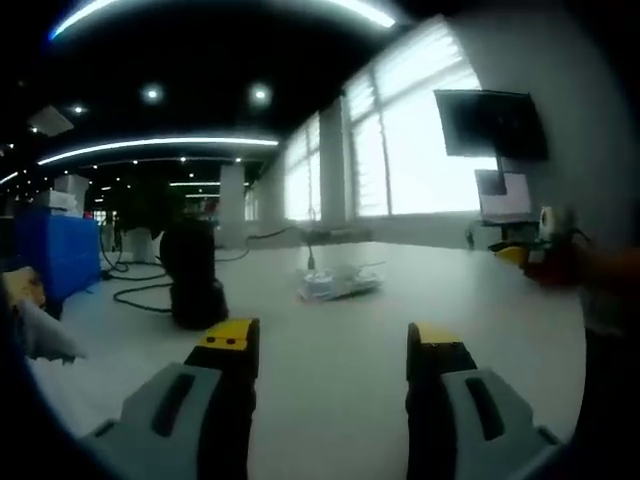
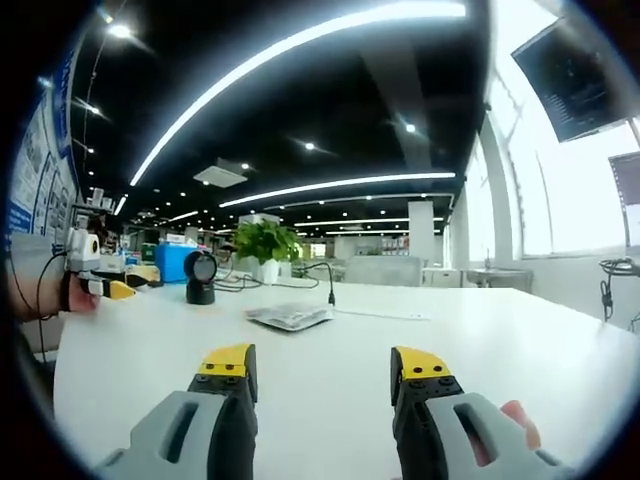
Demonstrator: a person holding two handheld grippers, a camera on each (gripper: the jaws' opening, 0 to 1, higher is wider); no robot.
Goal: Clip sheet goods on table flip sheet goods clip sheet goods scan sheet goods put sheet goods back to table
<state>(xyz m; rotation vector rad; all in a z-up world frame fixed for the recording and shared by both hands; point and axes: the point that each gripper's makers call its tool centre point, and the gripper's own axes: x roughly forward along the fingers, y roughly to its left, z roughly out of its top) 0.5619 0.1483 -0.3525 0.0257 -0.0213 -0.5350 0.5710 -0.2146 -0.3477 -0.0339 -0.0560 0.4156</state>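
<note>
A flat clear-wrapped sheet packet [image 2: 289, 317] lies on the white table [image 2: 480, 350], a little ahead of my right gripper [image 2: 323, 365], which is open and holds nothing. In the left gripper view the same packet [image 1: 338, 284] lies beyond my left gripper [image 1: 333, 347], open and empty as well. A black scanner on a stand [image 2: 200, 277] rises behind the packet to the left; in the left gripper view the scanner [image 1: 194, 273] is left of the jaws. The right gripper [image 1: 545, 258] enters the left gripper view at the far right, and the left gripper [image 2: 100, 283] enters the right gripper view at the far left.
A black cable [image 2: 325, 283] runs across the table behind the packet. A potted plant [image 2: 265, 245] and a blue bin [image 2: 176, 260] stand farther back. A monitor [image 1: 490, 123] hangs by the bright windows [image 1: 420, 150]. Cables [image 1: 135, 290] trail near the scanner.
</note>
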